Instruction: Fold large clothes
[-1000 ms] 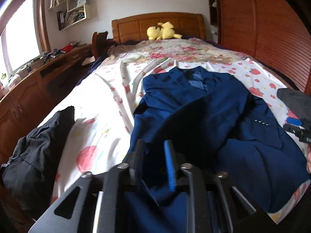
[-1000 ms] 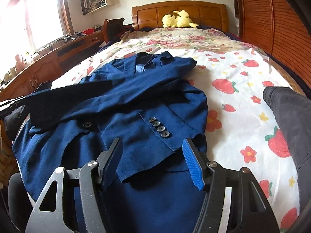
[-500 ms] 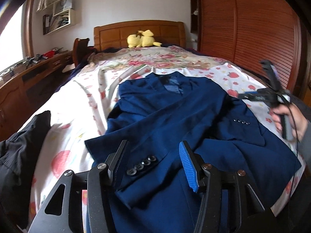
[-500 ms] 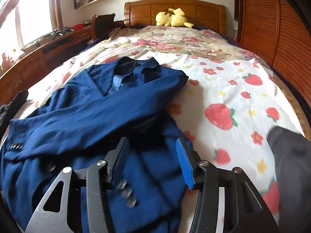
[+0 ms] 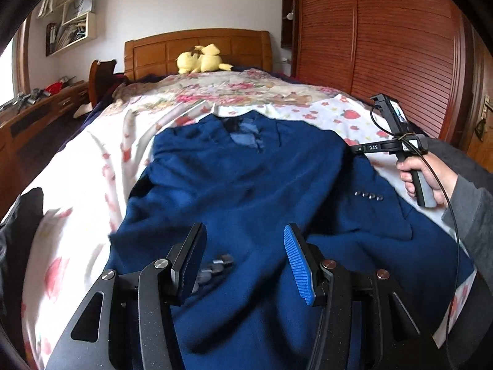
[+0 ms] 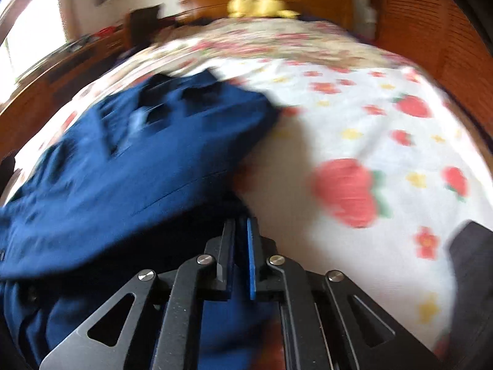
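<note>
A blue suit jacket [image 5: 246, 178] lies face up on the strawberry-print bed sheet [image 5: 77, 185], collar toward the headboard. One sleeve is folded across its front. My left gripper [image 5: 243, 256] hovers open just above the lower front, and the sleeve's cuff buttons [image 5: 215, 266] lie beside its left finger, not pinched. In the blurred right wrist view my right gripper [image 6: 242, 225] is shut at the jacket's [image 6: 138, 160] right edge, where the cloth runs into the tips. The left wrist view shows a hand [image 5: 422, 172] holding that right gripper [image 5: 354, 149] at the jacket's right shoulder.
A black garment [image 5: 18, 231] lies at the bed's left edge and a dark grey one [image 6: 471, 277] at its right. A yellow plush toy [image 5: 200, 61] sits by the wooden headboard [image 5: 197, 46]. A slatted wardrobe [image 5: 400, 46] stands on the right, a desk [image 5: 37, 111] on the left.
My left gripper opened and let go of the sleeve, which now lies across the jacket's front. My right gripper swung from the cuff to the jacket's right edge and shut there.
</note>
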Demonstrator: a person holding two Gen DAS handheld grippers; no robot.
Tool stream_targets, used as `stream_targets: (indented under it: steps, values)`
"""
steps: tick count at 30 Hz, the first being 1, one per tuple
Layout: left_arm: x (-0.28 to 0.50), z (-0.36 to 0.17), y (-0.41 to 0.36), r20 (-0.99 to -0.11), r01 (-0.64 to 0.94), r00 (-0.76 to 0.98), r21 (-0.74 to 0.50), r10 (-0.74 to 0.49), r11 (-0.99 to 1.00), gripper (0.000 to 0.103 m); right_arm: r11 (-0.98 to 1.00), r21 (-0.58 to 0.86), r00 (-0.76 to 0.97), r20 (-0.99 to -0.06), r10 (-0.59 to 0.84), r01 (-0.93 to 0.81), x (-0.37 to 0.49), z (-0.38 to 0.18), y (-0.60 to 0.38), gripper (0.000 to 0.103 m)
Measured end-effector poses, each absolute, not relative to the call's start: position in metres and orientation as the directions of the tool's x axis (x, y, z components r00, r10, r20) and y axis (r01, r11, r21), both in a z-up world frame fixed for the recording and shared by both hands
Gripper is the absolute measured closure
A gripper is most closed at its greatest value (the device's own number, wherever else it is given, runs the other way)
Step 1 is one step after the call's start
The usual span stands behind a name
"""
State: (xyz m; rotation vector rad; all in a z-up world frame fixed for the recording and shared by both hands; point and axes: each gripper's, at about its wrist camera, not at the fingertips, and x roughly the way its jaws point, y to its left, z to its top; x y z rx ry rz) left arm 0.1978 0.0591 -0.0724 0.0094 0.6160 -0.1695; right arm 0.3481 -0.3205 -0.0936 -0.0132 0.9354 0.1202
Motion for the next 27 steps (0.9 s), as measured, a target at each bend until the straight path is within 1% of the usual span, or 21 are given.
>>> stream_targets:
  steps: [2,5,8,10,11,12,14,16,19,23,25,27]
  values:
    - [0.206,-0.068,0.056,-0.562,0.171,0.810,-0.042,-0.165,0.984,0.049,0.992,0.083,0.585,-0.802,0.121,-0.091,0.349,-0.091,-0.332,0.097]
    - [0.215,-0.067,0.055,-0.545,0.177,0.823,-0.025,-0.162,0.984,0.049,0.993,0.014,0.614,-0.785,0.082,-0.115,0.345,-0.082,-0.320,0.097]
    - [0.217,-0.073,0.057,-0.536,0.179,0.827,-0.031,-0.167,0.983,0.049,0.993,0.016,0.633,-0.769,0.089,-0.119,0.342,-0.070,-0.312,0.096]
    - [0.219,-0.081,0.059,-0.541,0.180,0.822,-0.051,-0.179,0.982,0.049,0.993,0.009,0.651,-0.755,0.082,-0.115,0.341,-0.062,-0.310,0.082]
    - [0.220,-0.084,0.061,-0.543,0.182,0.819,-0.057,-0.184,0.982,0.049,0.994,-0.004,0.660,-0.748,0.070,-0.110,0.341,-0.059,-0.309,0.066]
    - [0.221,-0.086,0.061,-0.545,0.185,0.817,-0.057,-0.186,0.981,0.049,0.994,-0.005,0.670,-0.739,0.071,-0.111,0.342,-0.057,-0.308,0.053]
    - [0.221,-0.088,0.060,-0.543,0.187,0.819,-0.049,-0.184,0.981,0.049,0.994,-0.019,0.675,-0.736,0.056,-0.103,0.352,-0.056,-0.304,0.045]
    - [0.221,-0.088,0.061,-0.541,0.188,0.820,-0.051,-0.186,0.981,0.049,0.994,-0.024,0.666,-0.745,0.051,-0.104,0.368,-0.059,-0.300,0.044]
    - [0.221,-0.088,0.062,-0.541,0.192,0.818,-0.065,-0.196,0.979,0.049,0.995,0.040,0.604,-0.792,0.089,-0.095,0.406,-0.074,-0.303,0.044]
    - [0.221,-0.089,0.062,-0.544,0.199,0.814,-0.068,-0.203,0.978,0.049,0.996,0.082,0.554,-0.827,0.090,-0.040,0.455,-0.088,-0.314,0.044]
    - [0.222,-0.091,0.061,-0.548,0.205,0.810,-0.069,-0.209,0.976,0.049,0.995,0.098,0.507,-0.857,0.090,-0.011,0.476,-0.098,-0.321,0.044]
    - [0.225,-0.093,0.062,-0.555,0.211,0.802,-0.079,-0.219,0.974,0.049,0.991,0.131,0.424,-0.899,0.108,0.025,0.493,-0.114,-0.328,0.044]
